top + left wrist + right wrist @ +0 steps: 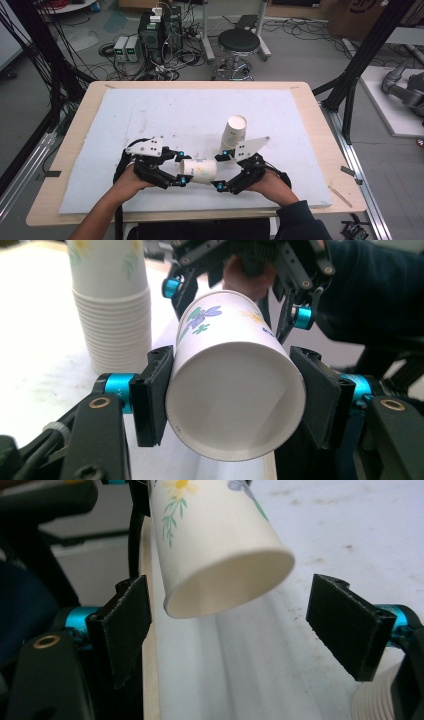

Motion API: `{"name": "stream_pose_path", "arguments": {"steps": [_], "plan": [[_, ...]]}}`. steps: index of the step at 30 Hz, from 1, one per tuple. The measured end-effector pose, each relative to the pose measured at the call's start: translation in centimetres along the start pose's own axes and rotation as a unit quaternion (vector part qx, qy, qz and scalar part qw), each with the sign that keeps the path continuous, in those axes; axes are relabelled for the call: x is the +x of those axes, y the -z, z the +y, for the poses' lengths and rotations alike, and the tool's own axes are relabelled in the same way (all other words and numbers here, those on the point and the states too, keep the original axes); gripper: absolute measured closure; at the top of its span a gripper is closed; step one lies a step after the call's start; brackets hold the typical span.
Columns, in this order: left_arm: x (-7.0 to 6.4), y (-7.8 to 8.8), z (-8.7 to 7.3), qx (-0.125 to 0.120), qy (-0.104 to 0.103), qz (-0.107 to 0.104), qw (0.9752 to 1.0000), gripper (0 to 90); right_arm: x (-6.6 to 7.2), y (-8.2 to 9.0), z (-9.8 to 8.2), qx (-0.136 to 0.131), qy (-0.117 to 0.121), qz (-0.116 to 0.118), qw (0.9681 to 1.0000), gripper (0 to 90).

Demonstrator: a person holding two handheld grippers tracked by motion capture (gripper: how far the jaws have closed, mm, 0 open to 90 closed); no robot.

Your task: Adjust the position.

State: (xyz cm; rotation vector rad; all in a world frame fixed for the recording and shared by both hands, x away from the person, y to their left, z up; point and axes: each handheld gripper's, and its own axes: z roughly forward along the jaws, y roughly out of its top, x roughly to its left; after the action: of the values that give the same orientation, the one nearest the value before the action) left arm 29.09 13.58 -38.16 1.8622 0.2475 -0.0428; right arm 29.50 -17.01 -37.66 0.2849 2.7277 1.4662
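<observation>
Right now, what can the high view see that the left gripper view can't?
High view alone: the whole wooden table with its white mat, a black stool and boxes with cables on the floor behind, and the person's left hand.

Left gripper view alone: the flowered paper cup's open mouth and bare inside, with the left gripper pads pressed on both sides of its rim.

Both: the flowered paper cup, the stack of paper cups, and the right gripper open around the cup's far end.

Matt white paper cup [235, 390] with printed flowers; smooth paper stack of cups [112, 315]; rough white foam mat [150, 115]; pale wooden table [320, 130].
</observation>
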Motion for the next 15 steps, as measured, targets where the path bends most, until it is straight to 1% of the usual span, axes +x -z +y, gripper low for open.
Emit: {"name": "stream_pose_path", "arguments": {"steps": [1,2,3,5,6,7,10,13,15], "plan": [[0.0,0.0,0.0,0.000,0.000,0.000,1.0000,37.0,0.0,0.1,-0.2,-0.008,-0.006,-0.004,0.9999,18.5],[-0.1,0.3,-0.2,-0.018,0.001,0.005,0.9998,37.0,0.1,0.3,-0.4,-0.017,-0.012,-0.010,0.9997,18.5],[-0.1,0.3,-0.2,-0.018,0.001,0.005,0.9998,37.0,0.1,0.5,-0.6,-0.029,-0.016,-0.014,0.9994,18.5],[-0.1,0.4,-0.5,-0.033,0.000,0.012,0.9994,37.0,0.2,0.7,-1.0,-0.048,-0.019,-0.020,0.9985,18.5],[-0.1,0.4,-0.5,-0.033,0.000,0.012,0.9994,37.0,0.2,0.7,-1.0,-0.048,-0.019,-0.020,0.9985,18.5],[-0.2,0.4,-0.7,-0.037,0.001,0.010,0.9993,37.0,0.3,0.9,-1.3,-0.061,-0.018,-0.028,0.9976,18.5],[-0.2,0.3,-1.1,-0.039,-0.001,0.012,0.9992,37.0,0.5,1.0,-1.7,-0.077,-0.019,-0.034,0.9963,18.5],[-0.2,0.2,-1.3,-0.043,-0.002,0.013,0.9990,37.0,0.4,1.0,-2.2,-0.087,-0.020,-0.035,0.9954,18.5],[-0.2,0.3,-1.4,-0.044,-0.004,0.013,0.9989,37.1,0.5,0.9,-2.5,-0.090,-0.025,-0.031,0.9952,18.5]]}}
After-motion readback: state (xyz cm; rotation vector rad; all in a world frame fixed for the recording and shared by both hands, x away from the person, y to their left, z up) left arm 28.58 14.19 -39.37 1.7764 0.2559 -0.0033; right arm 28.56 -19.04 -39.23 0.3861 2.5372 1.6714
